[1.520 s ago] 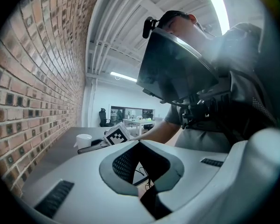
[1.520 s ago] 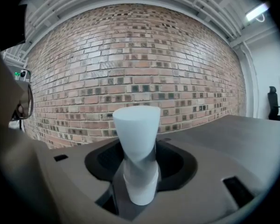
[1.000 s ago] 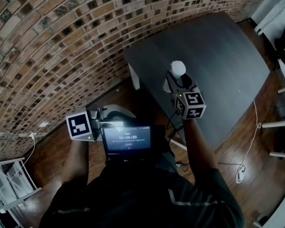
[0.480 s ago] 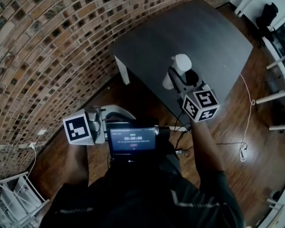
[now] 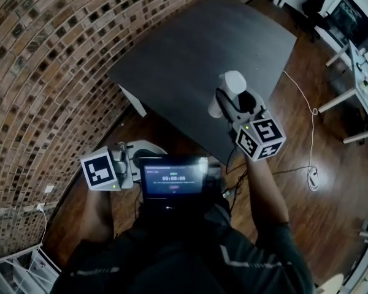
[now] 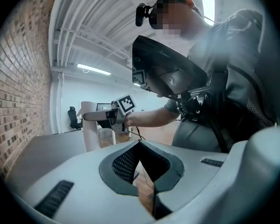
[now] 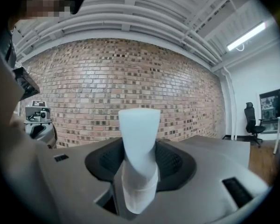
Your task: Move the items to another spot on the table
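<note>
A: What worries you here?

B: The right gripper (image 5: 228, 101) has its fingers (image 7: 173, 162) clamped on the white cup (image 7: 139, 139), at centre right in the head view, over the near edge of the dark bench (image 5: 190, 48). The cup's wall looks pinched in. If the squeeze gets harder it could crease, and if it eases the cup could slip out and roll off that edge.

A: Is it lifted or resting?

B: I can't tell, because its base is hidden. It also leans, so setting it down at an angle might tip it.

A: And the left gripper (image 5: 138, 158)?

B: It is at the lower left, off the bench. Its fingers (image 6: 126, 164) are drawn together with nothing between them, so it couldn't catch the cup.
</note>
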Motion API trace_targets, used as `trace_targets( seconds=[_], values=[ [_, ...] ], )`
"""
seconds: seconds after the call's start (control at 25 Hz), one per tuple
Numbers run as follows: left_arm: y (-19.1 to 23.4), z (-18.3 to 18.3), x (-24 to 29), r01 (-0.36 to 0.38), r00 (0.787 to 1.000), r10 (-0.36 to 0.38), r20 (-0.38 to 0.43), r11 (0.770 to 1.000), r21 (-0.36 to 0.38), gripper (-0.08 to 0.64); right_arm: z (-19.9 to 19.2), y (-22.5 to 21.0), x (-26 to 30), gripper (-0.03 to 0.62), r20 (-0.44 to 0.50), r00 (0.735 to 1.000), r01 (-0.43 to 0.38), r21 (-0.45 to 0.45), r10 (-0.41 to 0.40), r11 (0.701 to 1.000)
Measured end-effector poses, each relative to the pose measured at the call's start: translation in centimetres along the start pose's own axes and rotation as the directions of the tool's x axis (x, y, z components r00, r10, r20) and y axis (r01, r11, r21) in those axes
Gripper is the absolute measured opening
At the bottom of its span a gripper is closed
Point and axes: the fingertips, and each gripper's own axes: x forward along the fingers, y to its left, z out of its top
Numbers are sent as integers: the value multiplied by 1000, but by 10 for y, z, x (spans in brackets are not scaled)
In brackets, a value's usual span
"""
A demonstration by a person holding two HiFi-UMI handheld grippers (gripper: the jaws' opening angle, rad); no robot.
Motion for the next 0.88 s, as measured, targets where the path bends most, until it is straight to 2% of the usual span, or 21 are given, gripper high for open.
trace_targets(
  seconds=[0.12,0.28,0.4,0.48,0.68,0.88],
  values=[
    [-2,6,52,46,998,-45,44,999,-23,3,-2,-35,-39,204,8,1000,20,7,-20,1000],
    [-1,10,130,53,996,-53,74,999,1,3,-7,-87,-93,204,29,999,20,3,-20,1000],
    [-3,32,169,88,993,-89,80,996,10,3,15,-112,-122,204,22,999,27,-17,-27,999],
    [-5,38,197,126,988,-126,86,992,9,3,21,-130,-141,202,20,999,38,-21,-37,999],
    [-5,25,281,205,976,-204,81,979,-2,3,6,-191,-196,202,35,996,84,-11,-84,996],
    [-1,34,343,271,958,-269,99,963,-3,3,0,-240,-241,202,30,989,141,11,-142,990]
  ],
)
